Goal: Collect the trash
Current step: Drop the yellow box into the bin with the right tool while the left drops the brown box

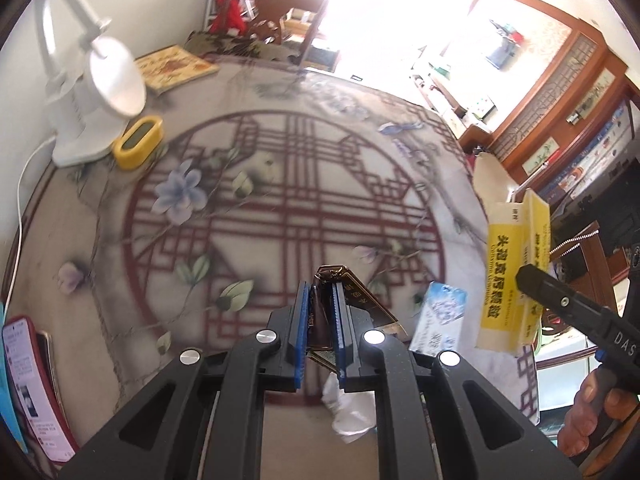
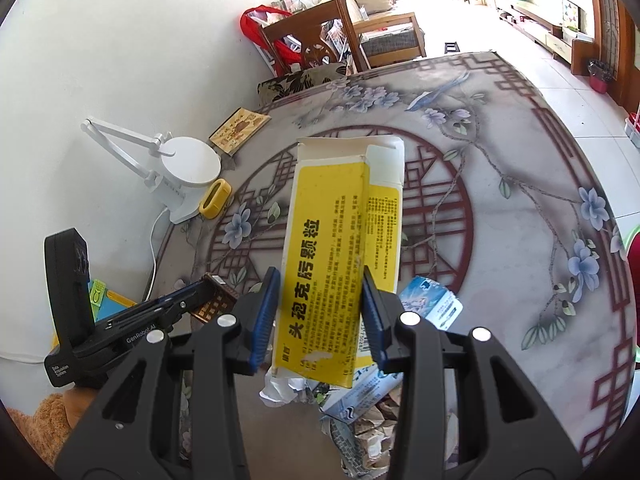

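My left gripper [image 1: 320, 304] is shut on a flat brown and gold packet [image 1: 360, 300] and holds it above the table. The packet also shows in the right wrist view [image 2: 214, 300]. My right gripper [image 2: 320, 304] is shut on a yellow and white medicine box [image 2: 340, 248], held upright above the table. That box shows at the right of the left wrist view [image 1: 508, 276]. A blue and white packet [image 2: 432, 306] lies on the table below it. Crumpled white paper [image 2: 280, 390] and torn wrappers [image 2: 360, 408] lie under the right gripper.
A white desk lamp [image 1: 92, 92] and a yellow clock [image 1: 138, 142] stand at the table's far left. A book [image 1: 174, 66] lies at the back. A red phone [image 1: 32, 384] sits at the left edge. A wooden chair [image 2: 320, 40] stands behind the table.
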A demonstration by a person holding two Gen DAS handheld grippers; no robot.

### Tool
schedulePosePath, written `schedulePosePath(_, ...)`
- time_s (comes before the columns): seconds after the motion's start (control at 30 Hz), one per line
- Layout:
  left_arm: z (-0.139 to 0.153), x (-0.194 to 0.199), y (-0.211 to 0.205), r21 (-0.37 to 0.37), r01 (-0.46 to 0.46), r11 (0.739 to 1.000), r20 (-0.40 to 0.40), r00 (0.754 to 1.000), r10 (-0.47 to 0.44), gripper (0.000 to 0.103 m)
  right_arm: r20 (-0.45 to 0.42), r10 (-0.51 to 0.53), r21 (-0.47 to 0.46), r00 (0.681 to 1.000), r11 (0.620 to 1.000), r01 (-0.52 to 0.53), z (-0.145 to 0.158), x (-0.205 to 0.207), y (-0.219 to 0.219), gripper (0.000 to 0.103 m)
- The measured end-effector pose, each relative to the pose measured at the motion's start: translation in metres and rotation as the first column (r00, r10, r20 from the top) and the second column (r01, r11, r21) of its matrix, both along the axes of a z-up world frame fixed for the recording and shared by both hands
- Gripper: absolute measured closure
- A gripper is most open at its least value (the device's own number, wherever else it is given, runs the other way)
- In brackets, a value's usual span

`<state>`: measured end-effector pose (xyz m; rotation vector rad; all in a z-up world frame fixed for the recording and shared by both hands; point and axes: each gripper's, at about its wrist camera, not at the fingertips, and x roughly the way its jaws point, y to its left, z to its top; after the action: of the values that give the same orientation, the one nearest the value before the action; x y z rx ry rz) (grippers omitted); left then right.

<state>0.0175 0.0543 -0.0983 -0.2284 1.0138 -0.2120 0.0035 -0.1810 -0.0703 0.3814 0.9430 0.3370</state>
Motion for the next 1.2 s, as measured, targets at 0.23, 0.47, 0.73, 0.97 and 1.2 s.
schedulePosePath(0.23,0.010,0.008,-0.022,-0.002,-0.002,1.000,0.028,1.000,0.002,0.095,0.037,-0.037,0.013,0.999,0.999,0.036,0.004,-0.007,-0.023,0.064)
schedulePosePath(0.47,0.026,0.017,-0.075,0.037,0.049,0.998,0.046,0.998,-0.051,0.095,0.039,-0.153,0.110,0.987,0.983,0.148,-0.004,-0.018,-0.074,0.064)
schedulePosePath(0.73,0.042,0.016,-0.146,0.023,0.111,0.994,0.075,0.991,-0.113,0.095,0.046,-0.191,0.122,0.981,0.975,0.184,0.001,-0.026,-0.138,0.064)
schedulePosePath(0.97,0.046,0.010,-0.212,0.017,0.156,0.988,0.080,0.984,-0.157,0.095,0.057,-0.207,0.130,0.977,0.971,0.199,0.003,-0.035,-0.190,0.064)
schedulePosePath(1.2,0.040,0.006,-0.276,0.016,0.209,0.978,0.062,0.976,-0.210,0.095,0.036,-0.249,0.130,0.968,0.961,0.243,-0.004,-0.049,-0.249,0.064)
